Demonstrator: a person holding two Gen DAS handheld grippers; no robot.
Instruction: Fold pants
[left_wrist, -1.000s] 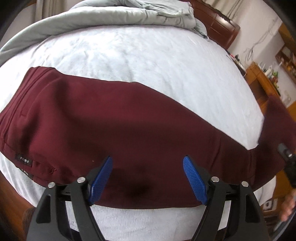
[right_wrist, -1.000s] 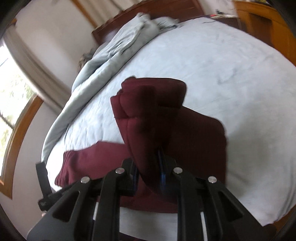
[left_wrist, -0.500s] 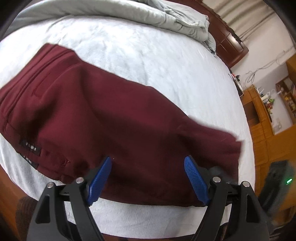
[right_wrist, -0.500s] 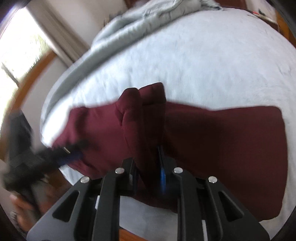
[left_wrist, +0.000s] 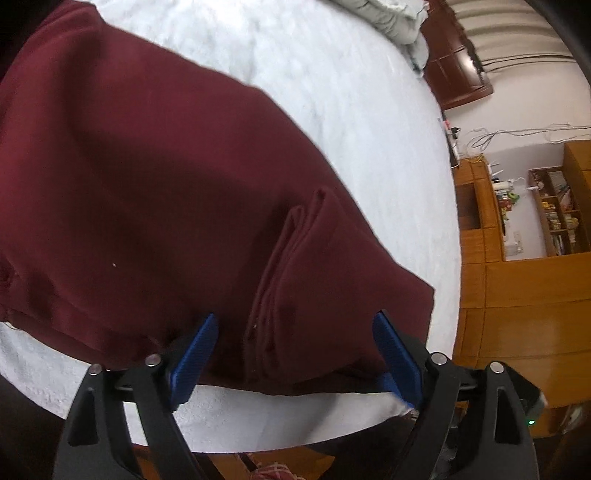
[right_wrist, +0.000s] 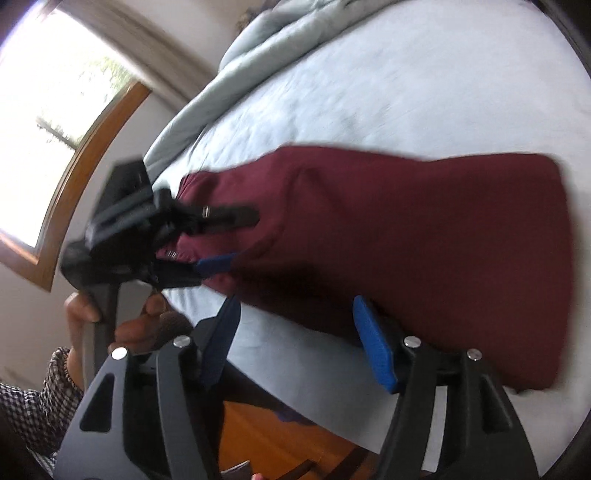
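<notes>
left fingers: blue pads spread wide, nothing pinched; the left gripper sits over the near hem of the pants
right fingers: also wide apart and holding nothing; the right gripper is at the pants' near edge
pants: maroon, lying flat on the white bed, doubled over, with stacked fold edges showing between the left pads
blanket: grey, bunched on the bed beyond the pants
shelves: wooden, right of the bed
</notes>
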